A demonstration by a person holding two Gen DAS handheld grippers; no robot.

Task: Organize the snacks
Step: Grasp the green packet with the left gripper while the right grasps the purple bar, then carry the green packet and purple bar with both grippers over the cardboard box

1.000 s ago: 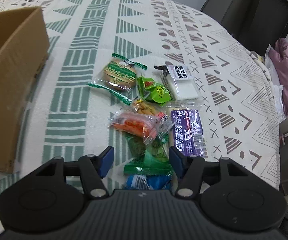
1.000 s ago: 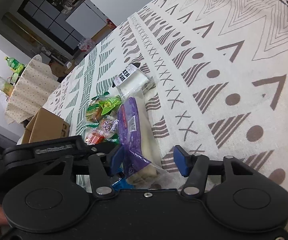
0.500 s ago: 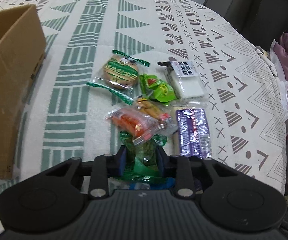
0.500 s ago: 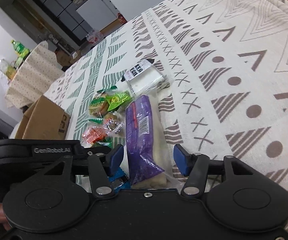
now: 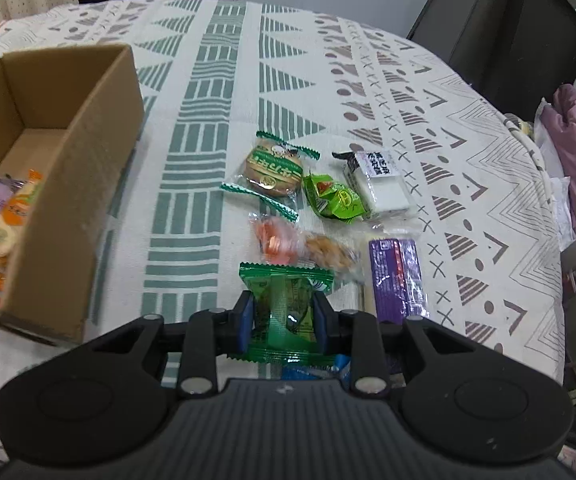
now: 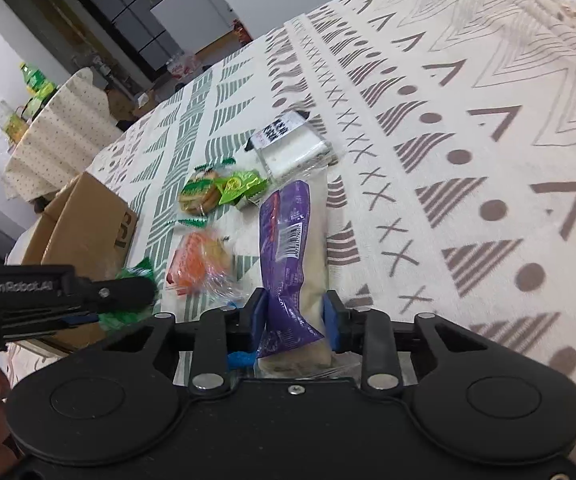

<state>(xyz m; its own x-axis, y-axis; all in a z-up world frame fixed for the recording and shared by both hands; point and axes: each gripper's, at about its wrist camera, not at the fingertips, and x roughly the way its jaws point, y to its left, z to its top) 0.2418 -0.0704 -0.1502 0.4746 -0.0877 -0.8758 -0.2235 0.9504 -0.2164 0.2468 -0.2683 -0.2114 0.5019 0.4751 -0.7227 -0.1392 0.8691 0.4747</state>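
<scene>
My left claw (image 5: 282,320) pinches a dark green packet (image 5: 286,312), lifted off the cloth. My right claw (image 6: 293,316) is pressed onto the near end of the purple packet (image 6: 288,248). A blue wrapper (image 5: 311,370) lies under the left claw. Farther out at 12 o'clock: orange packet (image 5: 276,240), nut packet (image 5: 327,254), round cookie (image 5: 274,168), lime-green packet (image 5: 333,198), white block (image 5: 381,184). Cardboard box (image 5: 88,184) at 10 o'clock holds a few snacks. I judge the task early; most remain out.

Wrist fisheyes, low over tablecloth (image 5: 224,92) (shared snacks)
</scene>
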